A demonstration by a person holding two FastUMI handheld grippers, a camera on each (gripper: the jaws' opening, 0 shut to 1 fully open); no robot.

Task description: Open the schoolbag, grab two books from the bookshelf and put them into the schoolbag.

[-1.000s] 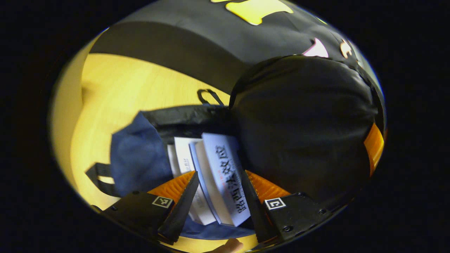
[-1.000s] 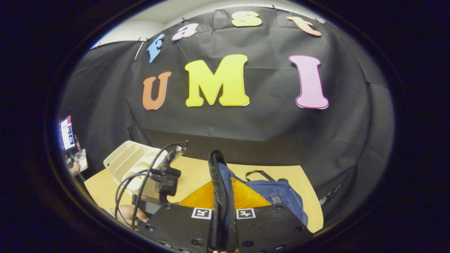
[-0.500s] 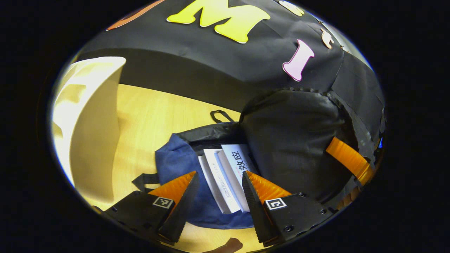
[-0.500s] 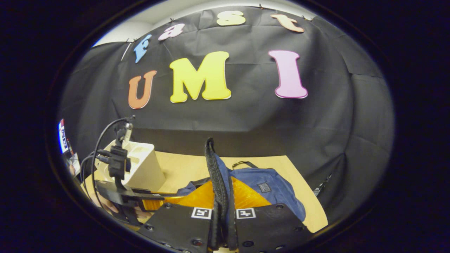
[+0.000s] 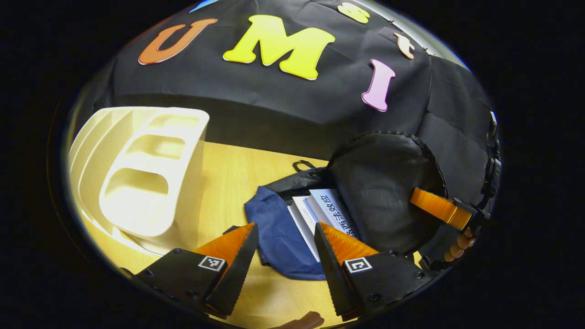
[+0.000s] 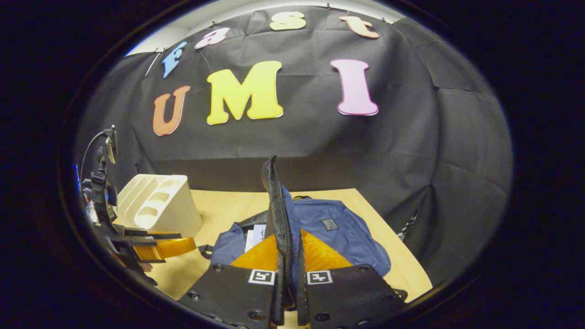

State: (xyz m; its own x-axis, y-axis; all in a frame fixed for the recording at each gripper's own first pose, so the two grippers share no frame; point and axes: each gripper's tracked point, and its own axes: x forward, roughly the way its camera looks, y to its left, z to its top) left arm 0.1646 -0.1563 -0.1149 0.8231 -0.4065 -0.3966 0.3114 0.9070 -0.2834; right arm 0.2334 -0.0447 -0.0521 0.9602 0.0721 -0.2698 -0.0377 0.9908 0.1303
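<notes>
Holding the flap [image 6: 277, 201] of the schoolbag [image 6: 340, 233] clamped upright in our right gripper [image 6: 288, 292], we keep the left gripper [image 5: 285, 249] spread, empty, above the two books [image 5: 320, 212] inside the bag, beside the bookshelf [image 5: 141, 183].

The left gripper [image 5: 284, 240] hangs above the table with its two fingers spread wide apart and nothing between them; the right gripper [image 6: 289, 256] has its fingers drawn close together, both pressing on the raised black zippered flap of the blue fabric schoolbag [image 6: 276, 201]; a hand [image 5: 458, 244] grips its handle.
</notes>
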